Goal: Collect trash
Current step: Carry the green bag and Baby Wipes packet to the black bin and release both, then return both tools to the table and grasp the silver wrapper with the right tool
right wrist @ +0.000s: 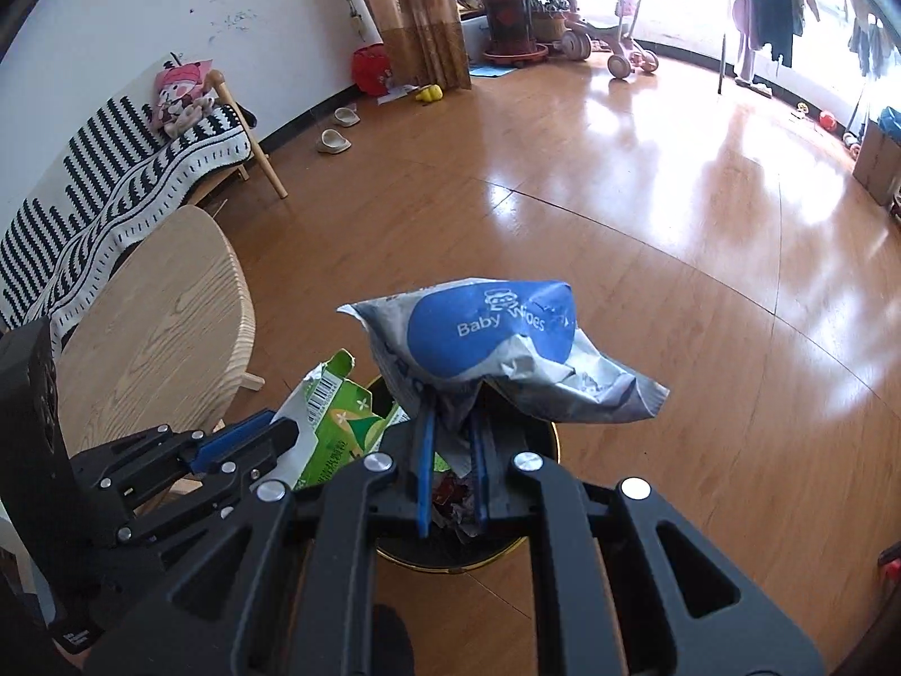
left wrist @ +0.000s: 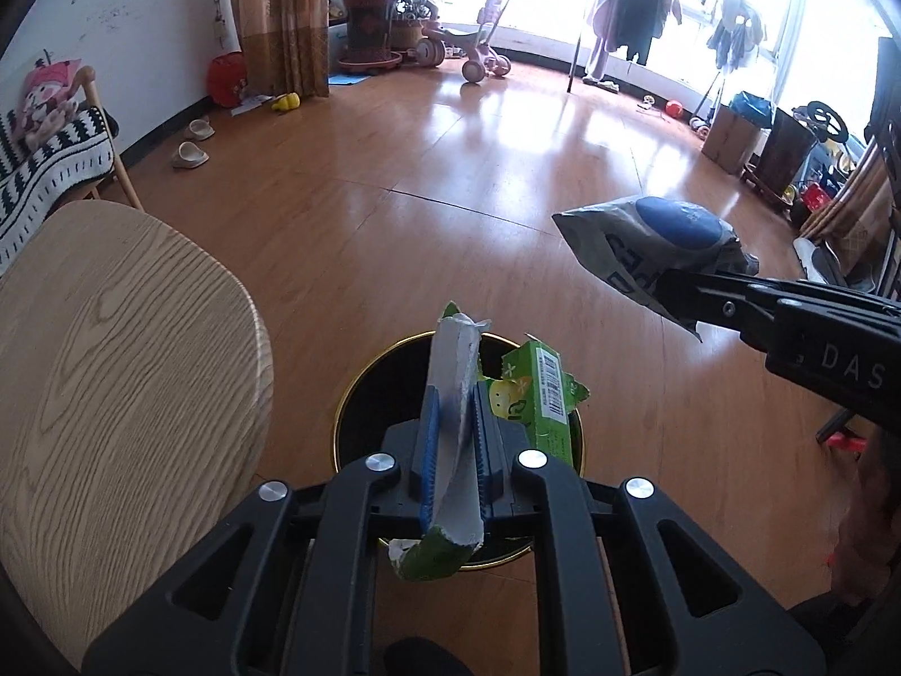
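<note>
A right hand-held gripper (right wrist: 450, 445) reaches forward from the bottom of the frame, its blue-padded fingers (right wrist: 423, 467) pinched on a crumpled baby wipes packet (right wrist: 495, 349) with a blue oval label; below it sits a black bin (right wrist: 554, 439) with a gold rim, scraps visible inside; at lower left a left hand-held gripper (right wrist: 264, 439) clamps a torn green carton (right wrist: 332, 411) just beside the bin; a round pale wooden desk (right wrist: 163, 332) stands to the left on a glossy wooden floor (right wrist: 647, 214); a striped black-and-white blanket (right wrist: 112, 186) drapes a bench along the wall.
</note>
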Available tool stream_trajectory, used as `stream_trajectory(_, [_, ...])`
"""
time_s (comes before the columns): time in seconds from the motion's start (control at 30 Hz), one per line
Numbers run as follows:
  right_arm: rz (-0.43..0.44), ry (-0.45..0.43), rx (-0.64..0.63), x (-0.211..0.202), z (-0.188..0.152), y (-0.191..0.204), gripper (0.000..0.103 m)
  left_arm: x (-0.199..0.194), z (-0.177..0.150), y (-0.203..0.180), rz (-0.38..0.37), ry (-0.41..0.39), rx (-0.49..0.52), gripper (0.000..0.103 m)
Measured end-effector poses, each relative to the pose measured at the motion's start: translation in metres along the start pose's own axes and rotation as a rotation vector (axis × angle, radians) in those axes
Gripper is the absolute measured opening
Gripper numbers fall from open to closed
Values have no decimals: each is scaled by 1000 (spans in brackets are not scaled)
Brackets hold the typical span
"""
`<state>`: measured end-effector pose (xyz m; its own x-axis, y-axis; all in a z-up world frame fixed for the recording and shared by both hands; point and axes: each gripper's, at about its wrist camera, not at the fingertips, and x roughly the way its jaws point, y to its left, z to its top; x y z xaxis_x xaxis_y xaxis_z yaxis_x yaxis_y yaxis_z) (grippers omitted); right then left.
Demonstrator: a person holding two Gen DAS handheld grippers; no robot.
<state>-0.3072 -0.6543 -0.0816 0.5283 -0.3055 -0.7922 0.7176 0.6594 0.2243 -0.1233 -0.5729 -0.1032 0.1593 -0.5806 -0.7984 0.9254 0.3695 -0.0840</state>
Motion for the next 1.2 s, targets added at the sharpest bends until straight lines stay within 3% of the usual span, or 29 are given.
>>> stream_trajectory(0.07, [3,2,7,1,0,-2,12,1,-3,-4,-7,6,8,15])
stream_trajectory(0.1, [7,4,8,2,1,-2,12,2,-2,-5,-8,12,11,23])
stream_trajectory(0.2, [11,12,8,5,1,7,12,-1,-1,-7,-1,0,14,59])
stream_trajectory(0.43, [35,50,-7,15,1,20,12,-20,2,6,3,-12,-9,62])
stream_trajectory(0.6, [40,100,-48,29,-1,38,12,-55,0,30,12,-51,-57,66])
stream_trajectory(0.9, [-4,174,-110,46,-7,64,13,-112,-17,87,98,-93,-150,75])
stream_trajectory(0.93, [-24,202,-120,52,-8,68,22,-118,-18,92,108,-99,-155,77])
stream_trajectory(0.97, [-37,221,-132,57,-9,72,49,-126,-20,96,123,-106,-162,79])
stream_trajectory(1.03, [-58,209,-158,58,-11,81,80,-137,-23,106,144,-117,-174,84])
stream_trajectory(1.1, [-57,188,-168,55,-9,96,80,-154,-29,119,178,-132,-197,87])
stream_trajectory(1.2, [18,129,-170,44,-5,126,80,-175,-40,141,241,-151,-231,90])
